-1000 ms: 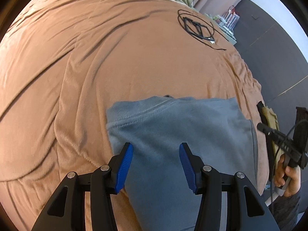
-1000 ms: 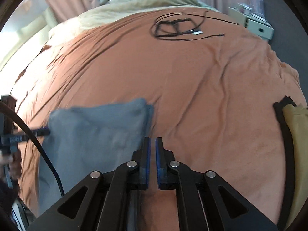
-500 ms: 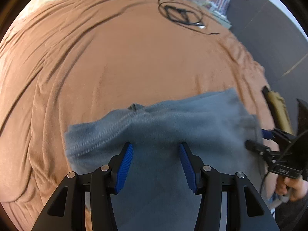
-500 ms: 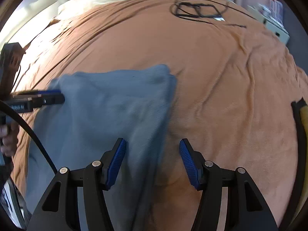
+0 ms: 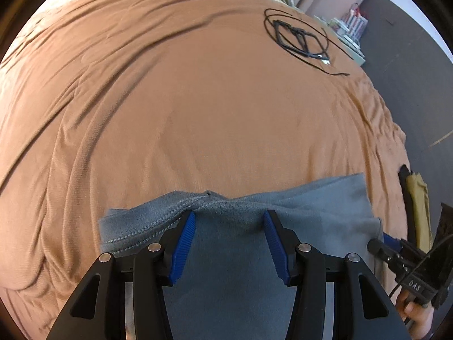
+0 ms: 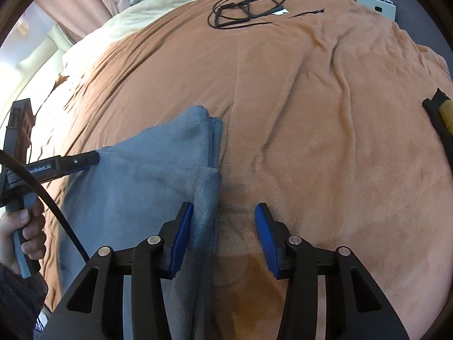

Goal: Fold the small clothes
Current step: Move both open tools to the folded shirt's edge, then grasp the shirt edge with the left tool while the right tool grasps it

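Note:
A grey-blue fleece garment [image 5: 235, 257] lies on the orange-brown bedspread [image 5: 198, 107]. It also shows in the right wrist view [image 6: 147, 170], with its folded right edge doubled over. My left gripper [image 5: 229, 221] is open, its blue pads straddling the garment's top hem. My right gripper [image 6: 223, 218] is open over the garment's right edge; its left pad touches the cloth and its right pad is above the bedspread. The left gripper shows from the side in the right wrist view [image 6: 85, 161] at the garment's left edge.
A coil of black cable [image 5: 297, 39] lies at the far side of the bed; it also shows in the right wrist view [image 6: 243, 11]. A yellow and black item [image 5: 416, 206] lies at the bed's right edge. Pale bedding [image 6: 158, 2] is beyond.
My right gripper went from shut to open and moved to the garment's right edge. My left gripper stayed open and shifted towards the top hem. The garment's edge now lies doubled over.

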A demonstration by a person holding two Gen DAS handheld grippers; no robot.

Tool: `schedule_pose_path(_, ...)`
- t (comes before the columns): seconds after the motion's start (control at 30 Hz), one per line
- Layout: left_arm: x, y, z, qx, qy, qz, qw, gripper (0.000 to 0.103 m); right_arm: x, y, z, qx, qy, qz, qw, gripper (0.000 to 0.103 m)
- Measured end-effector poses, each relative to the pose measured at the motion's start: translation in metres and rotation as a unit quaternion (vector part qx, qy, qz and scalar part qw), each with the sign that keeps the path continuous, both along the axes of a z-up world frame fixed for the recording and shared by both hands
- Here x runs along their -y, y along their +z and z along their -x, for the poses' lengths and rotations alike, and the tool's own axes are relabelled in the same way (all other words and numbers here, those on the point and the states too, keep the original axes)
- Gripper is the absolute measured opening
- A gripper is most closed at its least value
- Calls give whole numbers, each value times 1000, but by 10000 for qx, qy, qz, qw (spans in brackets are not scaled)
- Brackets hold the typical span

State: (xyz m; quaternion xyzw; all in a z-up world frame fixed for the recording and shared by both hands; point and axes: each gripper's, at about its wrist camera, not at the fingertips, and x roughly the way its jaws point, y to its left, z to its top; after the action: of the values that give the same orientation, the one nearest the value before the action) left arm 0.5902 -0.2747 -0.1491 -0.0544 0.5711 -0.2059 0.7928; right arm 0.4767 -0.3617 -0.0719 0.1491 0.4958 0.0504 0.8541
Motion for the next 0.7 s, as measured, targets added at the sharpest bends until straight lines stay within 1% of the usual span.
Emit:
schedule_pose_path(0.1, -14, 11, 7, -22, -51, 326, 9995, 52, -6, 3, 6, -30, 191, -139, 9997, 43)
schedule_pose_path(0.2, -28, 18, 12, -22, -103, 459, 9989, 52, -3, 0, 4, -75, 274, -311, 9991, 43)
schedule_pose_path(0.43, -60, 22, 24, -33, 83, 406, 9991, 53, 15, -14, 1, -204, 238, -941, 9951, 43)
schedule_pose_path(0.63, -90, 12, 33, -137, 287, 335, 9989, 52, 39, -28, -2, -317, 202, -1614, 9862, 43)
schedule_pose_path(0.7, -97, 5, 36, -252, 331, 385, 9984, 52, 47, -36, -2, -364, 241, -1881, 9812, 43)
